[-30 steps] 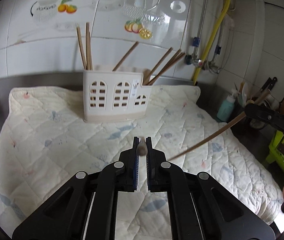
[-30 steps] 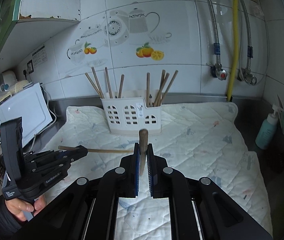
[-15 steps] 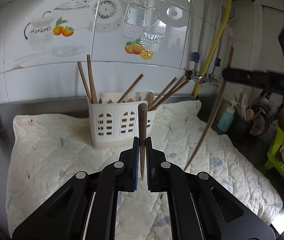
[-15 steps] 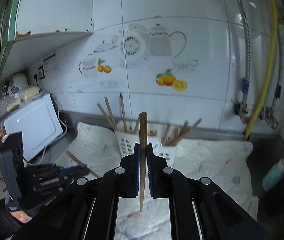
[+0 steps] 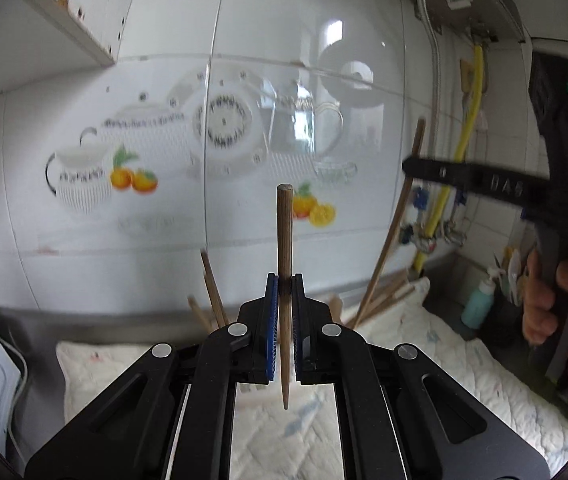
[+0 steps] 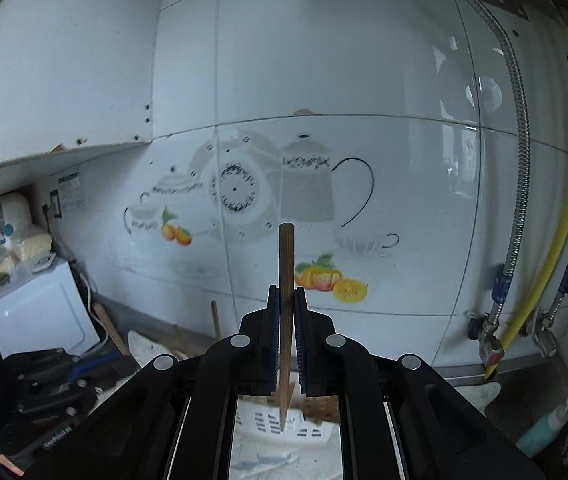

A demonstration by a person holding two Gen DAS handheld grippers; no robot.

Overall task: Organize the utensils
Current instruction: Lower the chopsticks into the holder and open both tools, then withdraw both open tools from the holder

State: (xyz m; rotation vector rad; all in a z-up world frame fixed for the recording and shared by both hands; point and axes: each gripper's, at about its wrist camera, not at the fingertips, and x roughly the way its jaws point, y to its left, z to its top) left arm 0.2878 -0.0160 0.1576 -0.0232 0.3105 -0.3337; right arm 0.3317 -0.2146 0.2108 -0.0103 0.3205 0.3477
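Observation:
My left gripper (image 5: 284, 280) is shut on a brown wooden chopstick (image 5: 284, 240) that stands upright, thin tip down. My right gripper (image 6: 286, 292) is shut on another wooden chopstick (image 6: 286, 260), also upright, its tip above the white plastic utensil holder (image 6: 284, 426). In the left wrist view the right gripper (image 5: 408, 168) shows at the right with its chopstick (image 5: 398, 224) slanting down toward the chopsticks (image 5: 213, 292) in the holder, which my left gripper body hides.
A quilted white mat (image 5: 444, 348) covers the counter. The tiled wall (image 5: 223, 140) is close ahead. A yellow pipe (image 6: 556, 248) and metal hoses run at the right. A teal bottle (image 5: 478, 304) stands at the right. A white appliance (image 6: 39, 312) sits left.
Both grippers have risen and tilted up toward the wall, each holding its chopstick upright. The holder has dropped to the bottom of both views.

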